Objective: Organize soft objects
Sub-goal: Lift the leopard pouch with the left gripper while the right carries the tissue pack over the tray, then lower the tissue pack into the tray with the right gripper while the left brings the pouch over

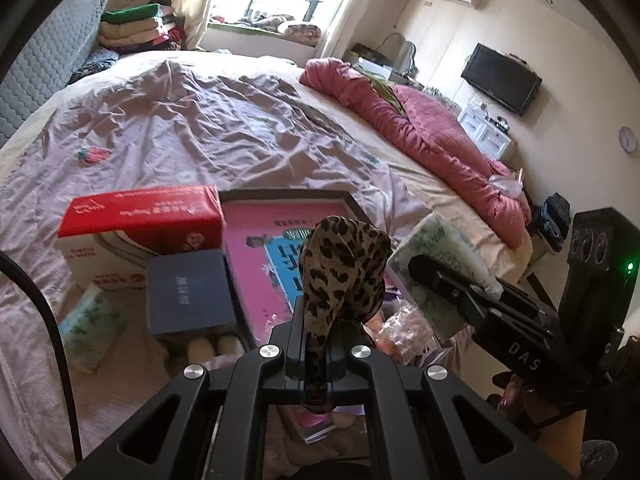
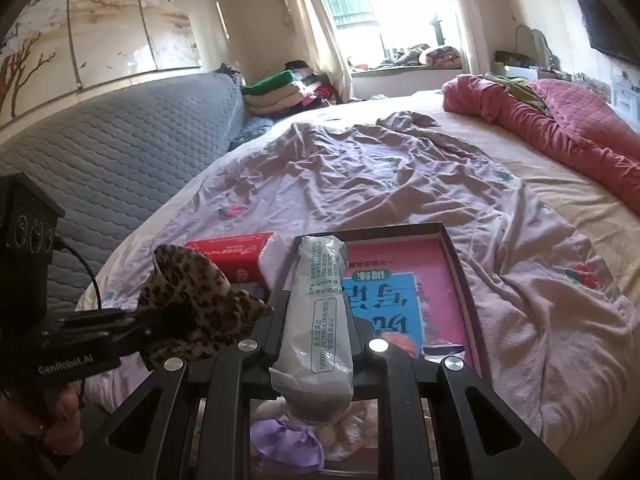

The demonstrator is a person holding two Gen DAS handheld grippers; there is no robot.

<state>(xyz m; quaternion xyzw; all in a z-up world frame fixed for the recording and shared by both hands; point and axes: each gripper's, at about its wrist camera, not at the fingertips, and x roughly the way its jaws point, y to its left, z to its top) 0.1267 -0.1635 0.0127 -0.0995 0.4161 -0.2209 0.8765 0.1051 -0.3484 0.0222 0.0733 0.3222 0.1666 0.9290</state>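
The left gripper [image 1: 316, 320] pinches a thin, floppy leopard-spot cloth [image 1: 344, 264], which bunches up above its tips. The right gripper [image 2: 316, 312] squeezes a long, crinkly plastic tissue pack [image 2: 316, 312] lengthwise between its fingers. Both hang over a flat pink box [image 2: 440, 272] on the wrinkly bed sheet [image 2: 380, 176].

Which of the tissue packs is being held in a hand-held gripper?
The pale green-printed pack, clamped lengthwise in the right hand-held gripper. The red-topped pack and the small green pack both lie on the bed.
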